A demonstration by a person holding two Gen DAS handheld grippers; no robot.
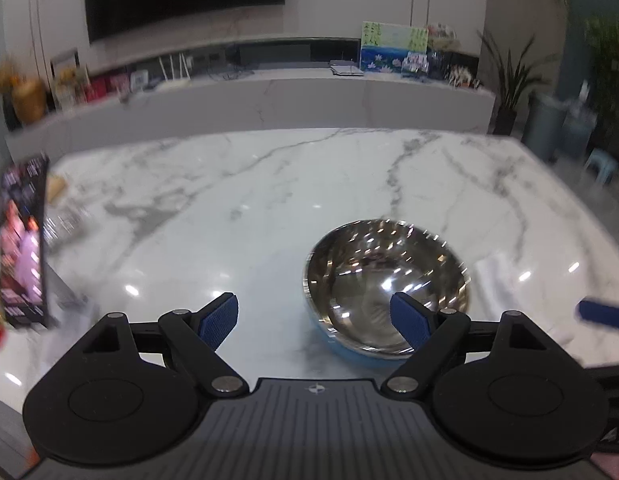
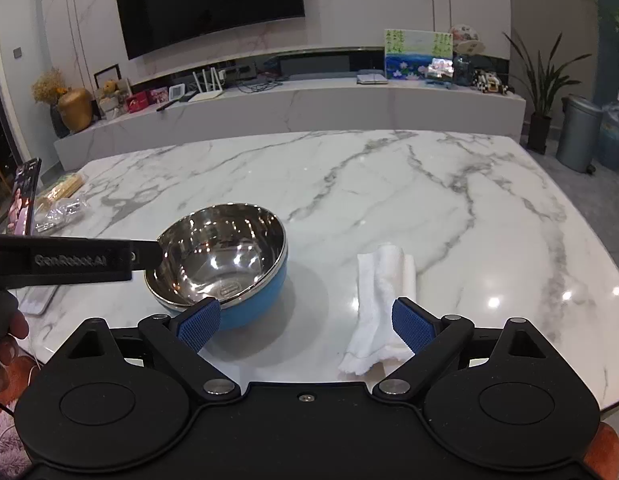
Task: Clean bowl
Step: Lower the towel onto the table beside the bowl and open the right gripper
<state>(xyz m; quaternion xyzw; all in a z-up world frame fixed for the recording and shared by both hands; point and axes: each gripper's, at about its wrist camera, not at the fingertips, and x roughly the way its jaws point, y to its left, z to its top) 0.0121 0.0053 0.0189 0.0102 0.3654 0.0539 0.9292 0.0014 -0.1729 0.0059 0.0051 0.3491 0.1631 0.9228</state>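
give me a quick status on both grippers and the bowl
Left gripper open, empty, at the bowl's near rim. Right gripper open, empty, over the folded white cloth. Steel-lined blue bowl upright on the marble table, unheld. Nothing in the way.

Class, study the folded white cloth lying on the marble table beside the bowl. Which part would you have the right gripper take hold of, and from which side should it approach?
Grip the white cloth across its narrow width near the middle, coming down from above. It lies flat as a long folded strip running away from the open right gripper, so the fingers can straddle it and pinch the layers. The bowl sits apart on its left, probably clear of the approach.
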